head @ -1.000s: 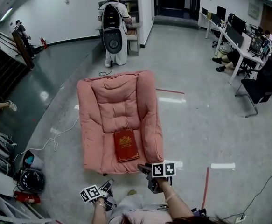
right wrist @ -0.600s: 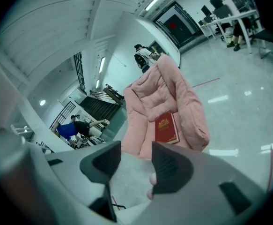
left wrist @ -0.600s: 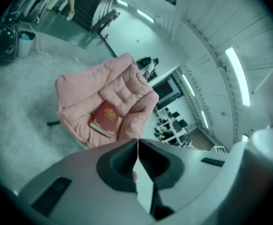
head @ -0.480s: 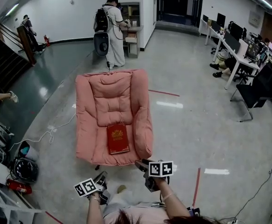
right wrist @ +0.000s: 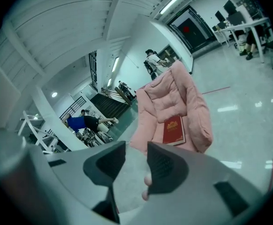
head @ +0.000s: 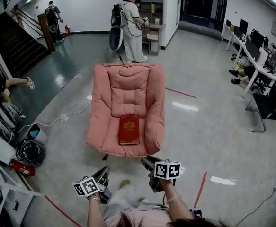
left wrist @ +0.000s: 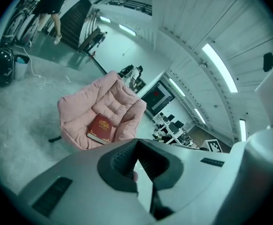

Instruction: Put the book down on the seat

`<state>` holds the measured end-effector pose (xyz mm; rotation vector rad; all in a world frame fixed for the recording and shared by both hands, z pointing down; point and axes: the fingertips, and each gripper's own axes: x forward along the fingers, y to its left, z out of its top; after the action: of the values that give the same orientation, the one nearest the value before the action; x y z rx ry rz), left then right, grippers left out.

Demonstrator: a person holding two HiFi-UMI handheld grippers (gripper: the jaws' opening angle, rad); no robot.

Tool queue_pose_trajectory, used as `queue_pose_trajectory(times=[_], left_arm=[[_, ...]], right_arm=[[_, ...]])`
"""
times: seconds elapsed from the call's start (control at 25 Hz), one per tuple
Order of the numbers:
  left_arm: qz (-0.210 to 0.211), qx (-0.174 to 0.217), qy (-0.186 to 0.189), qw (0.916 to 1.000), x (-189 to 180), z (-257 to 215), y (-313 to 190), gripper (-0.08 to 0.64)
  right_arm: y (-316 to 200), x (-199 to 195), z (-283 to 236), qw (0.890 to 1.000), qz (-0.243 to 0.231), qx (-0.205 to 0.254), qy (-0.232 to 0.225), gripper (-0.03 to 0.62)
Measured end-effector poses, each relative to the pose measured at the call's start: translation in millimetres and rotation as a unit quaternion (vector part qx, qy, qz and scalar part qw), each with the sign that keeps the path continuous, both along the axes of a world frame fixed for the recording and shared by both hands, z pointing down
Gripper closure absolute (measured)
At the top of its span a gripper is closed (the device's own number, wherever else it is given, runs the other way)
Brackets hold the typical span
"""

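Note:
A red book lies flat on the seat of a pink armchair, with nothing touching it. Both grippers hang low in front of the chair, apart from the book. My left gripper is shut and holds nothing; its own view shows the jaws meeting, with the book and the chair beyond them. My right gripper sits just off the seat's front edge. Its jaws are closing with a gap and nothing between them; the book lies further off.
A person with a backpack stands at a cabinet behind the chair. Stairs rise at the far left. Bags and a helmet lie at the left, with a white cable on the floor. Desks and office chairs line the right.
The head view has swung, so the chair sits further right and a little higher. The book has stayed on the seat. Both grippers remain low in front of the chair.

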<state>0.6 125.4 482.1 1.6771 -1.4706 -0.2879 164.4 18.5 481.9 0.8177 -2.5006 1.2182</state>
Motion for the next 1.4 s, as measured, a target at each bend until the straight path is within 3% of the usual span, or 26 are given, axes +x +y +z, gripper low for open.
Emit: queue_pose_trajectory(times=[0.12, 0.28, 0.52, 0.72, 1.0, 1.16, 1.4], left_arm=[[0.032, 0.002, -0.036, 0.9988, 12.2, -12.8, 4.5, 0.560], [0.089, 0.023, -0.073, 0.9931, 38.7, -25.2, 4.1, 0.560], [0.129, 0.058, -0.074, 0.9871, 35.4, -42.3, 0.9, 0.560], [0.173, 0.044, -0.060, 0.9822, 24.0, -42.0, 17.6, 0.560], [0.199, 0.050, -0.048, 0.9775, -14.0, -39.5, 45.2, 0.560], [0.180, 0.061, -0.033, 0.9813, -35.0, -44.8, 60.8, 0.560], [0.163, 0.054, -0.046, 0.9841, -61.9, -39.9, 81.6, 0.560]], right_arm=[[2.6, -0.7, -10.1, 1.000, 0.003, 0.028, 0.010, 0.519], [8.6, 0.5, -17.5, 0.998, 0.012, 0.054, 0.022, 0.559], [13.5, -9.8, -22.9, 0.996, 0.028, 0.072, 0.050, 0.575], [24.2, -33.3, -22.2, 0.995, 0.048, 0.061, 0.056, 0.577], [42.4, -74.7, -44.6, 0.987, 0.072, 0.124, 0.076, 0.577], [60.6, -89.0, -60.3, 0.978, 0.077, 0.161, 0.104, 0.577], [100.5, -98.2, -59.5, 0.972, 0.114, 0.157, 0.129, 0.577]])
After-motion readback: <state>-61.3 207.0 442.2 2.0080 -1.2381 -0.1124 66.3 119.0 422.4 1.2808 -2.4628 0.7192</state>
